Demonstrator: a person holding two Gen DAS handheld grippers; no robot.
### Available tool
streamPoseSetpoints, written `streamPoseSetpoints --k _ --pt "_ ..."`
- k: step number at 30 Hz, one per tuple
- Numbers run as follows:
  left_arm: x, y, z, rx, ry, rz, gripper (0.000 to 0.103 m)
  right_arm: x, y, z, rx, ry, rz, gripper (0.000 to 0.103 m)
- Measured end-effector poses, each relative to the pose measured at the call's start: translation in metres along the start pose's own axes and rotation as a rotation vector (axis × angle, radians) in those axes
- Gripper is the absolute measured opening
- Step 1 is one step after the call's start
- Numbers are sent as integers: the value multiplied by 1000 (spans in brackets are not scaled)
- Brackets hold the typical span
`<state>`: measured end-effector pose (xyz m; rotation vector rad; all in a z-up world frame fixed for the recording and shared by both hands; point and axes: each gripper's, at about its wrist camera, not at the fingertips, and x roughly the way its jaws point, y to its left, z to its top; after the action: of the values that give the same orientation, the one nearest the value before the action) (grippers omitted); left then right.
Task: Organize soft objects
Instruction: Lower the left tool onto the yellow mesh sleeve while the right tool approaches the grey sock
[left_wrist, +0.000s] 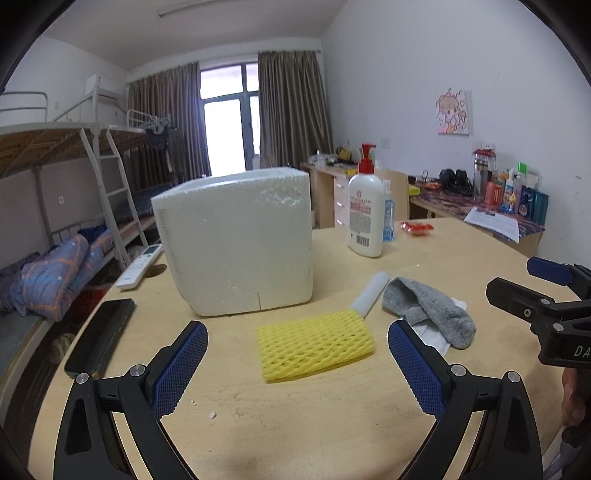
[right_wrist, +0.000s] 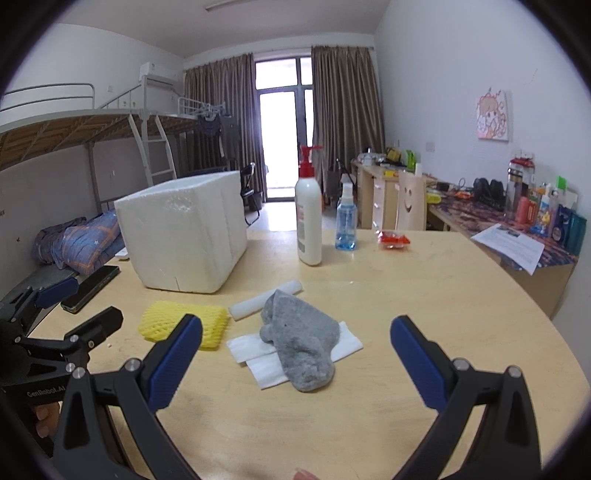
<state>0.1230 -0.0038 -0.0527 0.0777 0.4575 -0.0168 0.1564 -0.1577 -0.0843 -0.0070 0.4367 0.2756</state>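
A yellow foam net (left_wrist: 314, 345) lies on the wooden table (left_wrist: 332, 417), just ahead of my open, empty left gripper (left_wrist: 297, 349); it also shows in the right wrist view (right_wrist: 184, 323). A grey sock (right_wrist: 299, 341) lies on white foam sheets (right_wrist: 349, 341), ahead of my open, empty right gripper (right_wrist: 295, 339). The sock (left_wrist: 428, 314) also shows in the left wrist view. A white foam roll (right_wrist: 264, 299) lies behind them. A white styrofoam box (left_wrist: 236, 240) stands open-topped at the back left, also in the right wrist view (right_wrist: 184, 227).
A lotion pump bottle (right_wrist: 308, 221), a blue sanitizer bottle (right_wrist: 346, 225) and a red packet (right_wrist: 393, 240) stand at the table's far side. A black phone (left_wrist: 99, 338) and a white remote (left_wrist: 140, 266) lie at the left edge. A cluttered desk (right_wrist: 517, 229) is to the right.
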Motion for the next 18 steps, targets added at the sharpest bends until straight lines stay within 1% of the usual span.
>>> streamPoseSetpoints --k 4,12,18 --pt "12 -2 6 -2 34 -8 99 12 -2 2 4 44 11 103" --pt "41 -1 14 5 137 -32 99 33 0 5 -16 121 10 103" --pt "66 3 13 -28 241 -40 99 51 -3 6 -3 185 8 103"
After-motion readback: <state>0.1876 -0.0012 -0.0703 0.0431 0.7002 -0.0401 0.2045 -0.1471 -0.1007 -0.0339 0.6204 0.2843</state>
